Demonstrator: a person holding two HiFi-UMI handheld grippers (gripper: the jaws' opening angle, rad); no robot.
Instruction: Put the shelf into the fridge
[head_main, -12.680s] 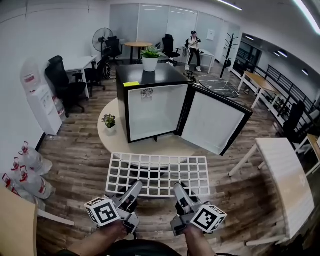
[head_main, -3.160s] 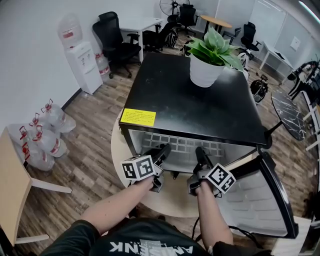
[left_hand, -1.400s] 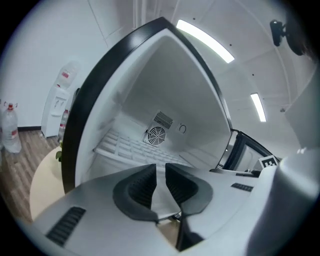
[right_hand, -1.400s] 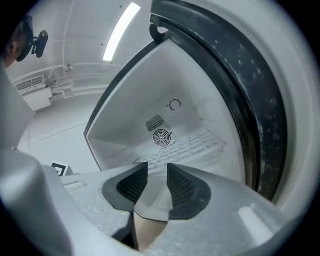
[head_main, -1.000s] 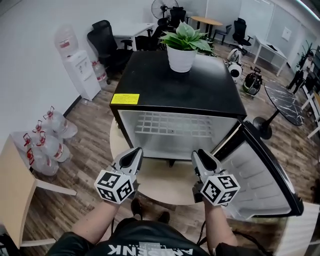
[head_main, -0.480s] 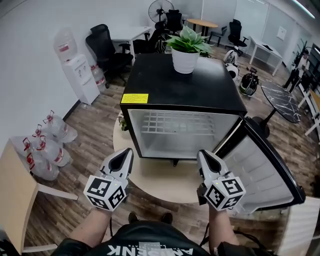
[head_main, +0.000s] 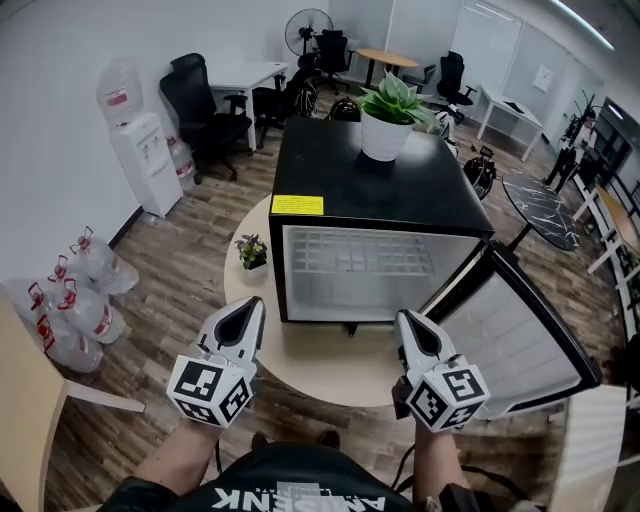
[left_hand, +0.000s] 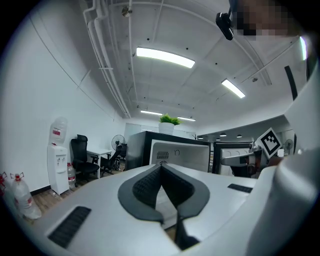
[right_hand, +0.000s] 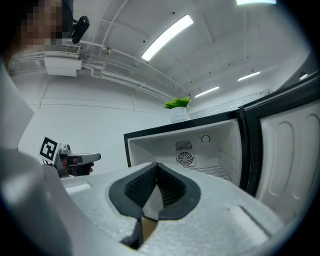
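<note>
Both grippers had backed off from the fridge (head_main: 372, 190) since 1 s ago & sat a bit higher. The shelf (head_main: 360, 253), which lay on the round table (head_main: 330, 368) in front at the start, was now inside. Left gripper (head_main: 254, 303) & right gripper (head_main: 405, 319) hung side by side over the table's near edge, well apart, both pointing at the open front, touching nothing. Left jaws were pressed together, nothing betw. them. Right jaws had just been closing & met tip to tip, also empty. White wire shelf lay level across the compartment, wall to wall, approx mid height, clear of both grippers. Door (head_main: 520, 345) stood swung open to the right, white liner showing. Potted plant (head_main: 387, 125) stood on the fridge top toward the back. Yellow label (head_main: 298, 204) sat at the top's front left corner. Small plant (head_main: 250, 250) sat on the table just left of the fridge. Bkgd: water dispenser (head_main: 140, 155) by the wall, water bottles (head_main: 75, 305) on the floor, fan (head_main: 307, 25) & office chairs (head_main: 195, 100) further back.
</note>
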